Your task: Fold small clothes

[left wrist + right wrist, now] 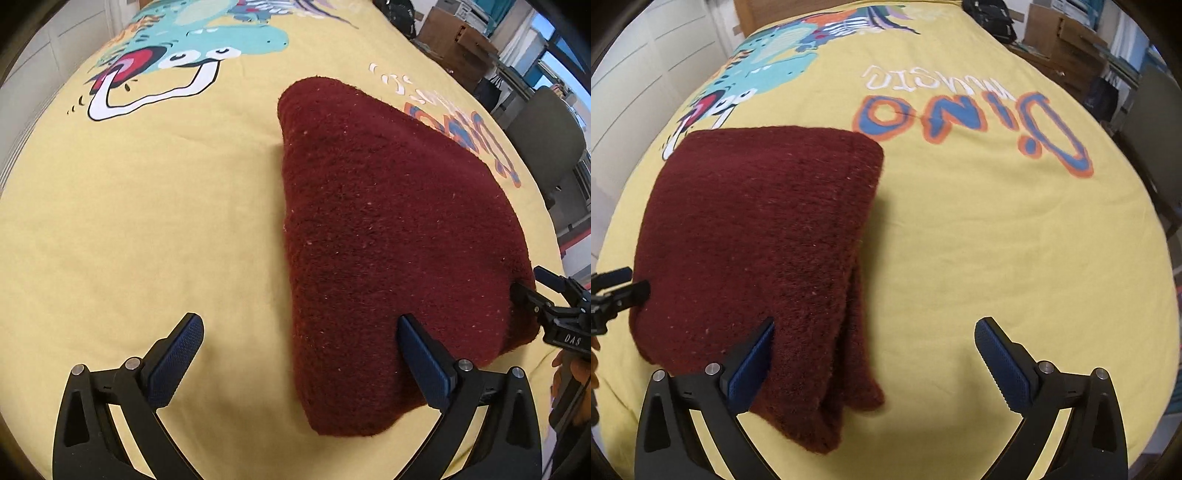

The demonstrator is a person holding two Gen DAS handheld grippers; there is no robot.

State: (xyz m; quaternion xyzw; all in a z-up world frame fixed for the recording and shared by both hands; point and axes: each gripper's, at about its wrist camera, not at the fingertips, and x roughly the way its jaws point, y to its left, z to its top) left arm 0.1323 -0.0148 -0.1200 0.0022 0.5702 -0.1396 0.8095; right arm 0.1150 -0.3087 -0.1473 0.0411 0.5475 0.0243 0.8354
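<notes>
Yellow dinosaur-print sheet [960,240], folded fuzzy maroon knit [757,240], both grippers' fingers spread.

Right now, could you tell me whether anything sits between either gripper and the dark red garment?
Nothing visible does. The dark red garment lies folded on the yellow dinosaur sheet. The left gripper and the right gripper both stand open straddling its near corners, with only bare sheet beside them.

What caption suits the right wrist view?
Open right gripper over a folded dark red knitted garment on a yellow dinosaur-print sheet.
</notes>
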